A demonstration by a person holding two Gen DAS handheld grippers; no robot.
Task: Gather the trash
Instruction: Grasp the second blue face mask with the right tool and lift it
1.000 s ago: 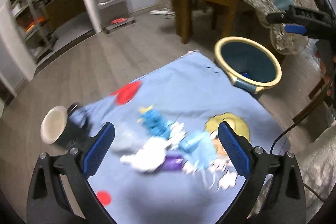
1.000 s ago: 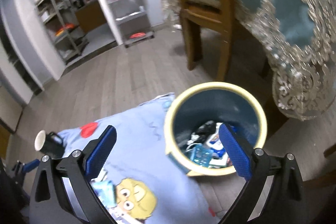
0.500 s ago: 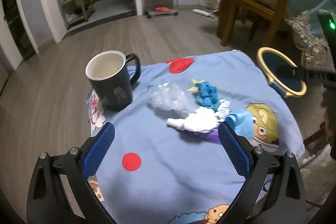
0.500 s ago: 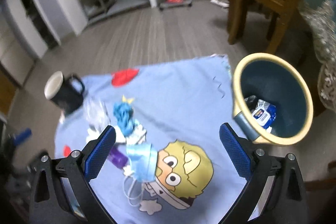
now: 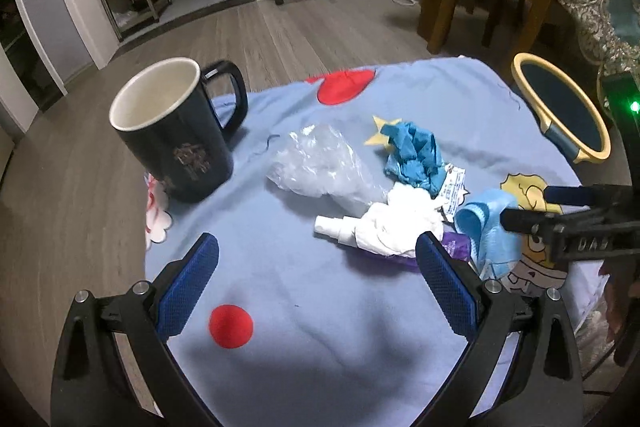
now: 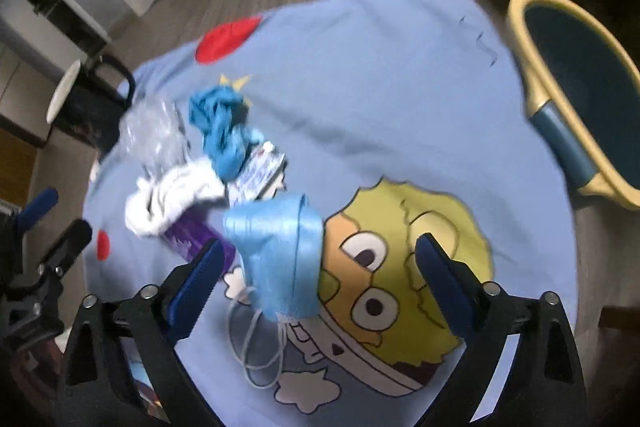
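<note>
Most of the collecting looks undone: a whole cluster of litter lies on the blue cartoon cloth (image 5: 360, 327), and none of it is in either pair of tongs.

Going left to right in the left wrist view, the black mug (image 5: 176, 131) stands beyond the left gripper (image 5: 318, 283), off its left finger (not trash, by the look of it). Ahead of the gap lies the clear crumpled plastic (image 5: 320, 163), then the crumpled blue glove (image 5: 414, 155) and, nearer the right finger, the white tissue wad (image 5: 404, 223) over a small white spray bottle (image 5: 334, 227) and a purple wrapper (image 5: 454, 247). This gripper's jaws stand wide apart, holding and touching nothing, above bare cloth.

Further right comes the light blue face mask (image 6: 276, 251), and past the table edge the yellow-rimmed bin (image 5: 560, 107), well off to the right of both tongs. What the bin already contains cannot be seen from here, so I cannot say how much has gone in.

The right gripper (image 6: 318, 287) hangs over the mask, which sits between the fingers, nearer the left one. Its jaws are nearly at full spread and just beginning to close; the pads do not press on the mask yet. I judge the mask to be the next piece picked, with the tissue, bottle, wrapper, glove, plastic and a small printed packet (image 6: 260, 171) left after it.
</note>
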